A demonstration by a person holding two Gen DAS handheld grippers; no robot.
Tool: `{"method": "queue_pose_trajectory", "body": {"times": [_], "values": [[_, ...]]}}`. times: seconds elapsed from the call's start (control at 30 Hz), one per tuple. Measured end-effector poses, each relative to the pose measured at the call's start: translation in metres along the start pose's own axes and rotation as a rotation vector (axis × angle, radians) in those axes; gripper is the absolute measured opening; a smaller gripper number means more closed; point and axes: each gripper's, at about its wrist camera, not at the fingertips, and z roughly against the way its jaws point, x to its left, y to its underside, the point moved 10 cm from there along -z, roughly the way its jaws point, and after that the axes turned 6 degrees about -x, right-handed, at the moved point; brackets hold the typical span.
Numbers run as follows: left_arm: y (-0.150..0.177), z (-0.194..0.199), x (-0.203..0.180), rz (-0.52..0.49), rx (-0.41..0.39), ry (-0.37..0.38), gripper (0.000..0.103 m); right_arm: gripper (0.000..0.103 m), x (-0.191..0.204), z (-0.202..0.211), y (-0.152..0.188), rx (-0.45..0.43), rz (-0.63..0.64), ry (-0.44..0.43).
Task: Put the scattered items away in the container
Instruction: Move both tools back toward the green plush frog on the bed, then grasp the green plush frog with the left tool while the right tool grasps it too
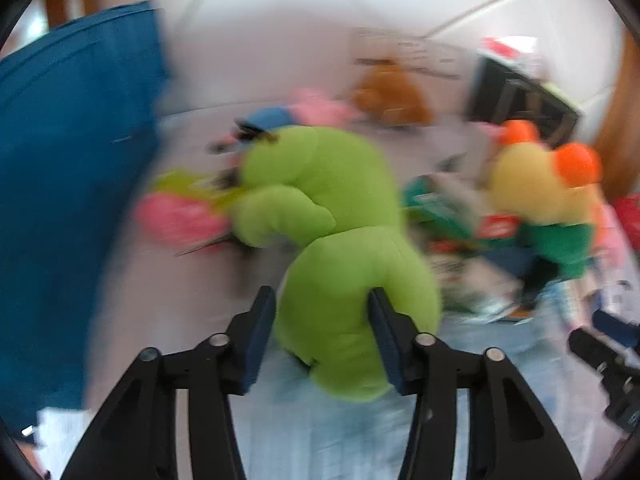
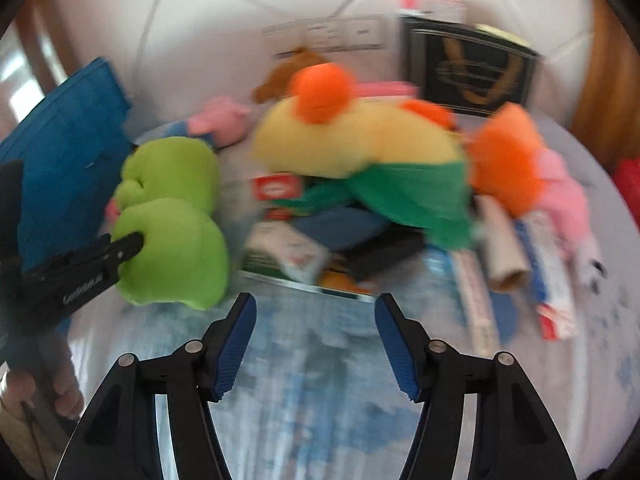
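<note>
Bed (image 2: 320,360), blue container (image 1: 72,180) beside toys

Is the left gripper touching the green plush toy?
Touching: the left wrist view shows the left gripper with its pads pressed against the green plush toy.

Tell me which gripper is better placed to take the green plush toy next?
Left. The green plush toy already sits between the left gripper fingers, while the right gripper has only bedsheet ahead.
</note>
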Motion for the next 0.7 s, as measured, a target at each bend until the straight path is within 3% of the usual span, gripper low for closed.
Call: {"method": "queue_pose_trajectory", "body": {"times": [0.13,0.27,0.5,0.7], "values": [[0.024,0.010,0.046,0.086,0.066,-0.063,0.046,0.063,0.044,-0.010,-0.001,0.019,0.066,-0.116],[0.031,0.033,0.072,0.199,0.034,-0.087,0.046,0.063,0.072,-0.018,-0.004,0.028,0.133,-0.168],[0.039,0.023,0.095,0.212,0.033,-0.129,0.046,0.060,0.091,-0.054,-0.017,0.029,0.199,-0.107],[0.042,-0.026,0.107,0.196,0.063,-0.100,0.046,0.043,0.088,-0.105,-0.030,0.042,0.208,0.004]]}}
